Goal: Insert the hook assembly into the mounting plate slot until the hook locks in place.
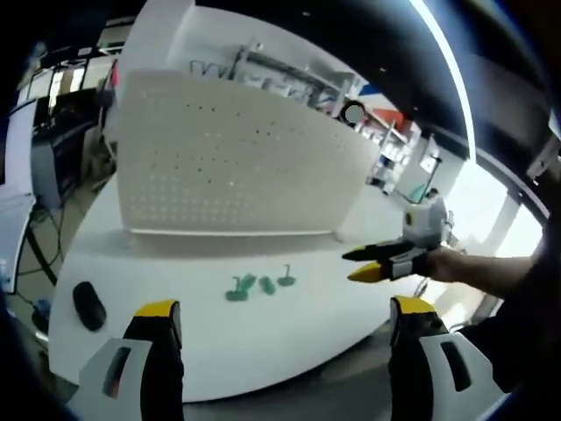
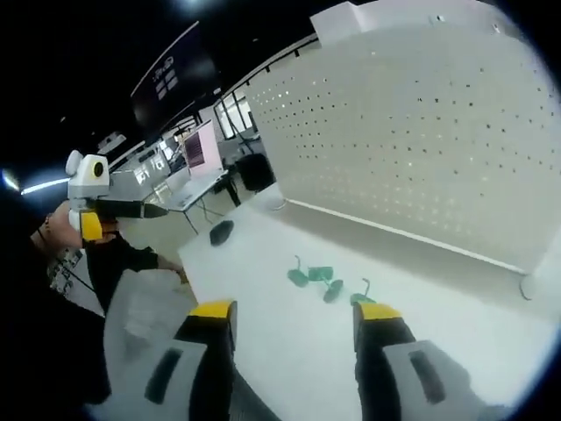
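Note:
Three small green hook pieces (image 1: 263,285) lie close together on the white table (image 1: 289,342), in front of a large white perforated mounting board (image 1: 237,158) that stands upright. In the right gripper view the hook pieces (image 2: 329,285) sit just beyond my jaws, with the board (image 2: 421,132) behind them. My left gripper (image 1: 282,314) is open and holds nothing, back from the table's near edge. My right gripper (image 2: 294,316) is also open and holds nothing. It reaches into the left gripper view (image 1: 355,265) from the right, level with the hooks. A hand holds the left gripper (image 2: 131,209) at the far left.
A black mouse-shaped object (image 1: 88,305) lies on the table's left end, also seen beyond the hooks (image 2: 221,231). The table's rounded front edge (image 1: 263,377) runs below the hooks. Desks and monitors (image 2: 197,153) stand in the room behind.

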